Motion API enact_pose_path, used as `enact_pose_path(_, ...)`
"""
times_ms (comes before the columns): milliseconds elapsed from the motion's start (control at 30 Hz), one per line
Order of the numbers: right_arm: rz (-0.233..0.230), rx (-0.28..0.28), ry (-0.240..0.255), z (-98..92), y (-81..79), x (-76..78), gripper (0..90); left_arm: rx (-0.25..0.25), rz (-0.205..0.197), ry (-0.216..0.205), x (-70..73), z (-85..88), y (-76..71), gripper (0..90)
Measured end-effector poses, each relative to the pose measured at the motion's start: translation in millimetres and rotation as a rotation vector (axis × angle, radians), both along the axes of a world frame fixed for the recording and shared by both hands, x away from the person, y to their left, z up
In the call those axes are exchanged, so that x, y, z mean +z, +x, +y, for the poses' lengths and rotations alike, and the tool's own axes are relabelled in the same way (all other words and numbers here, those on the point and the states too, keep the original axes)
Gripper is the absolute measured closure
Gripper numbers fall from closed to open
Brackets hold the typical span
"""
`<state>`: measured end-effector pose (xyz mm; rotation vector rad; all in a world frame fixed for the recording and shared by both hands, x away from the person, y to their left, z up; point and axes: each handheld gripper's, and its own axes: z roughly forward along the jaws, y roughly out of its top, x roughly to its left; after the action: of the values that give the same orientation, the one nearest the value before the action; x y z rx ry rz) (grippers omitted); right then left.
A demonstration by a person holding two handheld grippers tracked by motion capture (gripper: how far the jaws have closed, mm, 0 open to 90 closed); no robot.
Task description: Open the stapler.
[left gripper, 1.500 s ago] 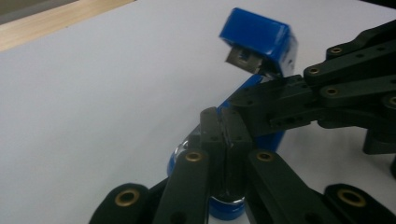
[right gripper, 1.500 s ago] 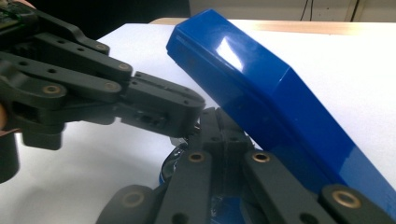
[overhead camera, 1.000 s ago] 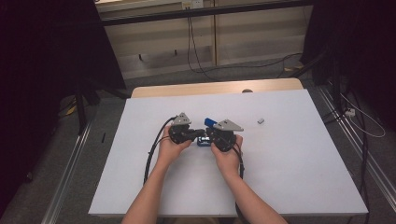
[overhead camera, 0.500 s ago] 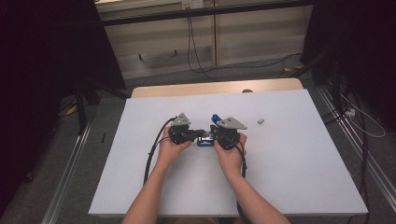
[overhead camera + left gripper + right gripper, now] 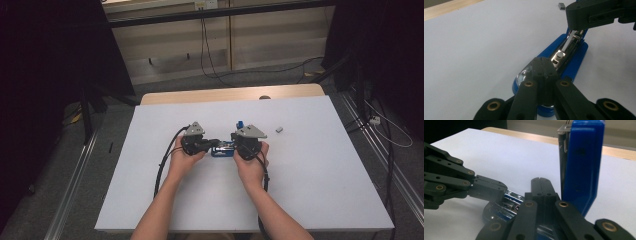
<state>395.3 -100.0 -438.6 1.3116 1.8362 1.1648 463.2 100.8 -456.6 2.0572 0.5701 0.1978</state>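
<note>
The table (image 5: 150,200) has a plain white top with a wooden strip along its far edge. It stands on grey carpet, with metal rails on the floor at either side. Dark curtains hang to the left and right. A pale wall panel with trailing cables runs behind.

The left gripper (image 5: 216,143) sits at the table's middle, its jaws closed together and pointing right. In the left gripper view its tips (image 5: 544,67) rest on the front end of the stapler (image 5: 571,62); whether they pinch any part cannot be told.

The stapler (image 5: 223,149) lies at the table's centre between the two grippers. Its blue base lies flat, long axis running left to right across the table. Its blue top arm (image 5: 584,165) is swung open and stands upright at the right end, exposing the metal staple channel.

The right gripper (image 5: 231,145) points left, jaws closed together, tips (image 5: 543,185) over the channel beside the raised arm. A grip cannot be confirmed.

A small grey block (image 5: 279,129) lies apart to the right; its identity is unclear. The hands cover most of the stapler in the high view.
</note>
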Motion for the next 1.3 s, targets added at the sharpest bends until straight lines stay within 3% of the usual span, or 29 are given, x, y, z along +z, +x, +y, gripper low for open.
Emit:
enact_pose_path(133, -0.021, -0.015, -0.036, -3.1, -2.2, -0.8, 90.0, 0.002, -0.005, 0.005, -0.1, 0.4, -0.4, 90.0)
enact_pose_path(300, -0.018, -0.002, -0.034, -6.7, -3.0, -0.7, 90.0, 0.006, 0.006, -0.014, -1.2, 0.9, -0.5, 90.0)
enact_pose_path(467, -0.027, -0.014, -0.097, -13.5, -3.5, -1.9, 90.0, 0.008, 0.006, -0.018, -1.7, 1.2, -0.6, 90.0)
enact_pose_path(600, -0.008, -0.021, -0.042, -26.5, -3.5, -5.7, 90.0, 0.005, 0.002, -0.008, -0.9, 0.6, -0.7, 90.0)
enact_pose_path(667, -0.02, -0.009, -0.071, -26.1, -4.2, -6.1, 90.0, 0.006, 0.005, -0.011, -1.0, 0.7, -0.5, 90.0)
enact_pose_path(900, -0.018, -0.021, -0.091, -30.6, -2.5, -9.3, 90.0, 0.01, 0.005, -0.01, -0.9, 0.6, -1.0, 90.0)
enact_pose_path(1033, 0.012, -0.035, -0.06, -43.3, -3.3, -17.5, 90.0, 0.013, 0.016, -0.025, -1.6, 0.8, -0.8, 90.0)
enact_pose_path(1167, 0.013, -0.031, -0.028, -49.3, -3.8, -20.4, 90.0, 0.009, 0.013, -0.015, -1.1, 0.9, -0.4, 90.0)
enact_pose_path(1300, 0.02, -0.015, -0.03, -51.9, -3.5, -19.6, 90.0, 0.01, 0.021, -0.024, -1.6, 1.5, 0.1, 90.0)
